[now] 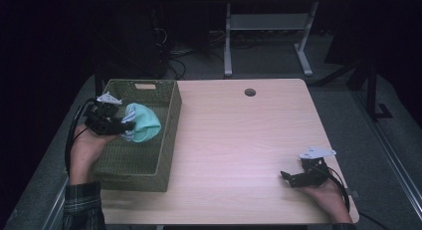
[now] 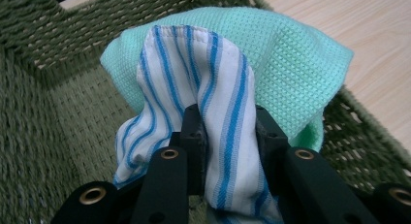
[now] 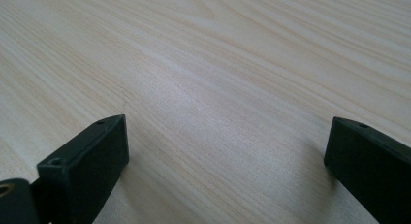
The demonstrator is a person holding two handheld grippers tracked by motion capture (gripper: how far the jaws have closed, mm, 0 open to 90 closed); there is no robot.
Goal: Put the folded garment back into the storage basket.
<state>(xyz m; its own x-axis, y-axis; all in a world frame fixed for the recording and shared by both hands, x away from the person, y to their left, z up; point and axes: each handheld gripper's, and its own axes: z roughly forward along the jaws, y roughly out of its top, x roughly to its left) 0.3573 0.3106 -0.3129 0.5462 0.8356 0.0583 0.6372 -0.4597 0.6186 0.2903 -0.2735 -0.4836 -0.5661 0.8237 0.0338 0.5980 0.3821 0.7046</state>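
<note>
Item one, your left gripper [image 1: 122,126]: at about 9 o'clock on the table, held over the basket [image 1: 166,135]; its jaws are clamped on a bundle of two cloths; in the left gripper view the striped cloth [image 2: 213,103], white with blue lines, is pinched between them and folds up over their tips.

Item two, the green cloth [image 1: 145,123]: mint waffle weave; it wraps behind and around the striped cloth, touching it; the bundle hangs above the basket's inside, near its 3 o'clock wall, with the green edge reaching that wall's rim in the left gripper view; whether it rests on the rim, you cannot tell.

Item three, the basket: green woven, rectangular, with a handle slot in its 12 o'clock wall; it stands at the table's 9 o'clock edge.

Item four, your right gripper [image 1: 293,178]: at about 4 o'clock on the table [image 1: 239,140], well apart from the basket; in the right gripper view its jaws stand wide apart and hold nothing, with bare wood between them.

Item five, the table: pale wood; a round hole [image 1: 250,92] near 12 o'clock.
</note>
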